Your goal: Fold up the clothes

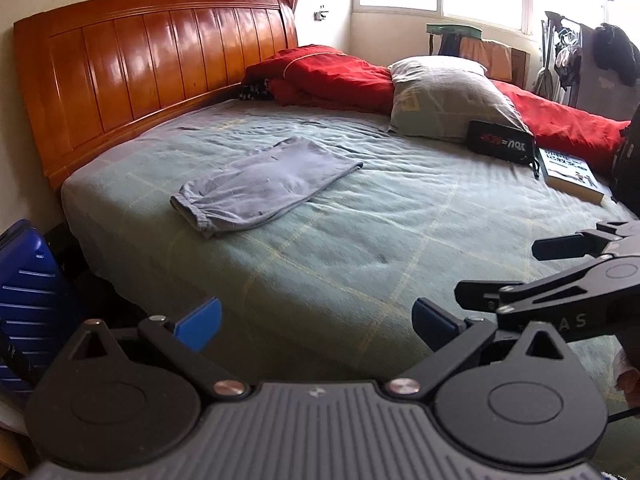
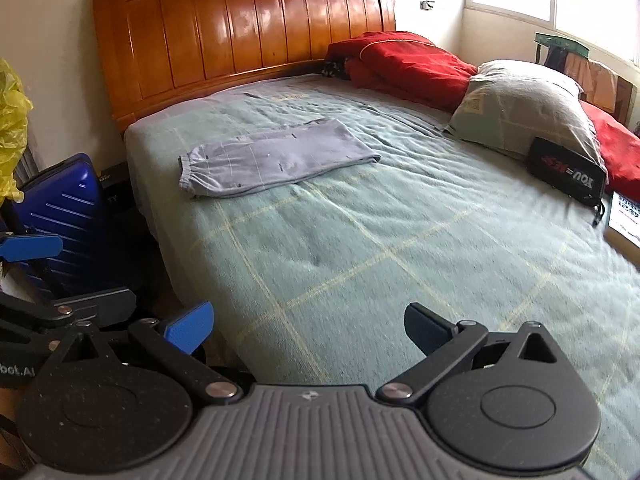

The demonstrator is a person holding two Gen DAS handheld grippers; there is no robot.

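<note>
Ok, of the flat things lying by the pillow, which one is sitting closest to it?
The black pouch with red and white lettering. It lies right against the front of the pillow, while the book lies past the pouch, farther from the pillow.

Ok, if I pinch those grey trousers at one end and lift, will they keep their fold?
Probably not. The grey trousers lie flat and thin with soft creases, so they likely hang limp and unfold. They look light, and pushing would probably bunch them on the wrinkled green blanket rather than slide them.
</note>
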